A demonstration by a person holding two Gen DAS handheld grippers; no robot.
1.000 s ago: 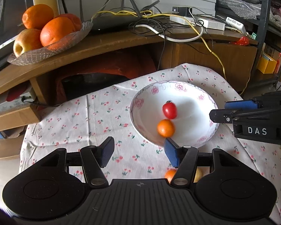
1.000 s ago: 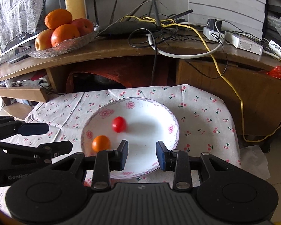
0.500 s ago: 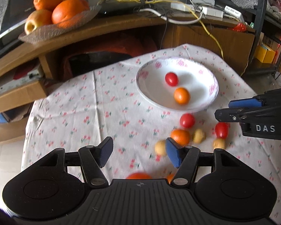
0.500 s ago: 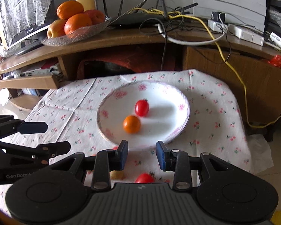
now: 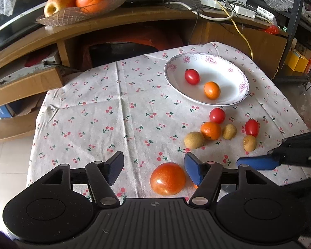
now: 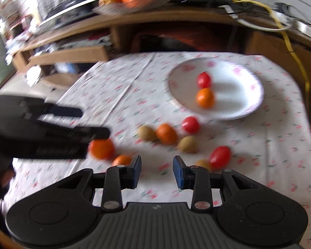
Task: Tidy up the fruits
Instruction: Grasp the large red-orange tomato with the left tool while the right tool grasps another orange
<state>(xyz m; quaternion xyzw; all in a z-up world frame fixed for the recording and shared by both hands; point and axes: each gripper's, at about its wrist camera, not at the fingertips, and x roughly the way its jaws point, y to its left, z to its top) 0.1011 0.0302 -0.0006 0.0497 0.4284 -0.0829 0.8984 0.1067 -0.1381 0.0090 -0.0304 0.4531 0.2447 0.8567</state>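
My left gripper over cherry-print surface, jaws opening, big tomato between them, pads not touching it. White plate at far right of cloth holds cherry tomato and small orange. Loose fruit cluster just before plate: red tomato, orange, three brown longans. My right gripper narrowly parted, empty, near plate's front.

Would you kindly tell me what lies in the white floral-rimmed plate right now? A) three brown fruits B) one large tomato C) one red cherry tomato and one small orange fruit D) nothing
C: the white floral-rimmed plate holds only a red cherry tomato and a small orange fruit; the other fruits lie on the cloth.
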